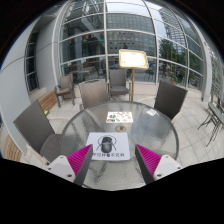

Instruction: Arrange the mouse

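Your gripper (pixel 110 168) is spread wide, holding nothing, above the near edge of the round glass table (pixel 150 128). The mouse (pixel 83 153) sits on the white pad (pixel 110 149), left part, between and just ahead of the fingers. Chairs ring the table.

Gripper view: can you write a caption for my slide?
Open gripper hovering over a mouse on a white mat on a round glass table, chairs around.

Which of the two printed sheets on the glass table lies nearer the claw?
The larger white sheet, just ahead of the open claw; the smaller green-printed sheet lies beyond it, toward the far chairs.
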{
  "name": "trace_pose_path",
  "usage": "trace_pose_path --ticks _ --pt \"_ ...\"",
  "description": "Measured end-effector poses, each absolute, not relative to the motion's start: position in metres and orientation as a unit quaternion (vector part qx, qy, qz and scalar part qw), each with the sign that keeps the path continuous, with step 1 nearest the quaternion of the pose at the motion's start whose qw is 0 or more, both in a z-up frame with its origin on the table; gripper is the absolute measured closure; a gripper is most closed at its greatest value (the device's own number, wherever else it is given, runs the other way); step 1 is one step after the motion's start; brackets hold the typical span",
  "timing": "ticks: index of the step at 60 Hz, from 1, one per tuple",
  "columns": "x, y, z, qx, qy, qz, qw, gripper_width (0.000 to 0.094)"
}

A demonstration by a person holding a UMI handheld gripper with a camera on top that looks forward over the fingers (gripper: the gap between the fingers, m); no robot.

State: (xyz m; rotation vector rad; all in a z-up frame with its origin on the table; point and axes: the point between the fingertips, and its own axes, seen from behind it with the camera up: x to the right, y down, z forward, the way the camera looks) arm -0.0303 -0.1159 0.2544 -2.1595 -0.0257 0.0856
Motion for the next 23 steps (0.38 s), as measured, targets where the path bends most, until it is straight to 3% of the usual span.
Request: trace_pose_path --ticks 23 --pt "-0.022 -0.127 0.252 -0.881 -0.006 0.033 0.471 0.0080"
